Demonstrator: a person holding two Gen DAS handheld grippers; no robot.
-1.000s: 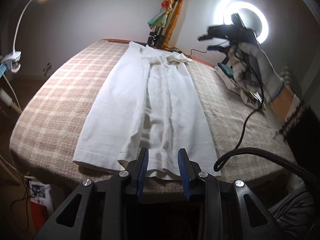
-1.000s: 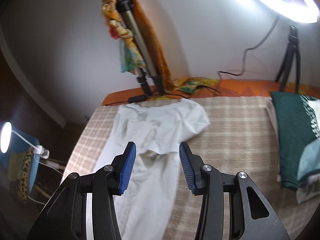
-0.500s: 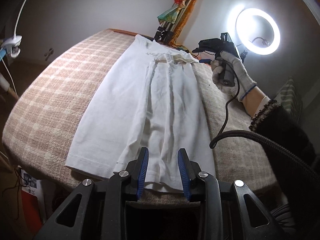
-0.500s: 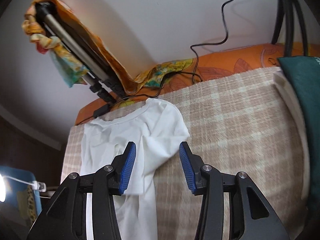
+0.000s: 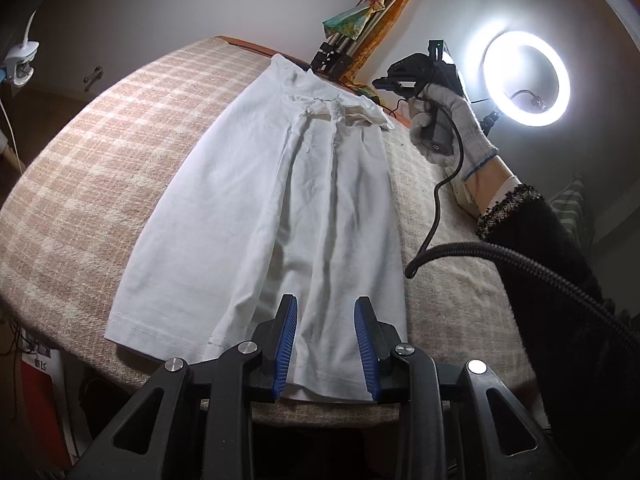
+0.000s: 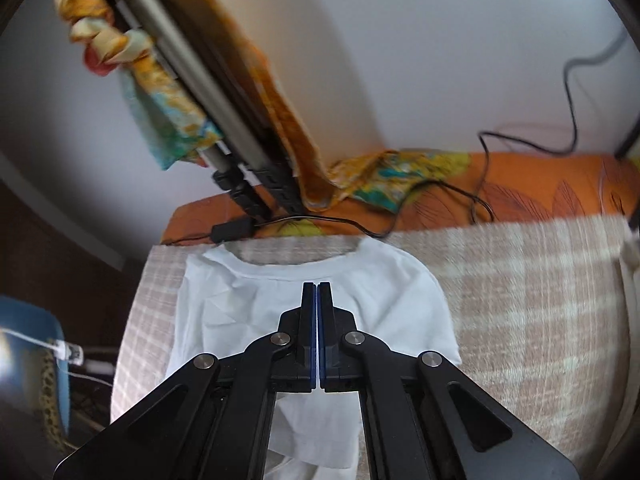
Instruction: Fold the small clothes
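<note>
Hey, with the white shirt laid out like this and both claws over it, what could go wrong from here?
1. The right claw has just closed over the white shirt near its collar with no cloth visible between the pads, so a lift may come up empty.
2. The shirt's hem lies at the table edge under the open left claw; a tug might slide it off.
3. The black cable hangs beside the shirt and might snag.

The left gripper (image 5: 326,344) points downward, jaws parted and empty. At two o'clock, a gloved right hand (image 5: 444,120) grips the right gripper (image 6: 317,292), whose jaws have just closed.
</note>
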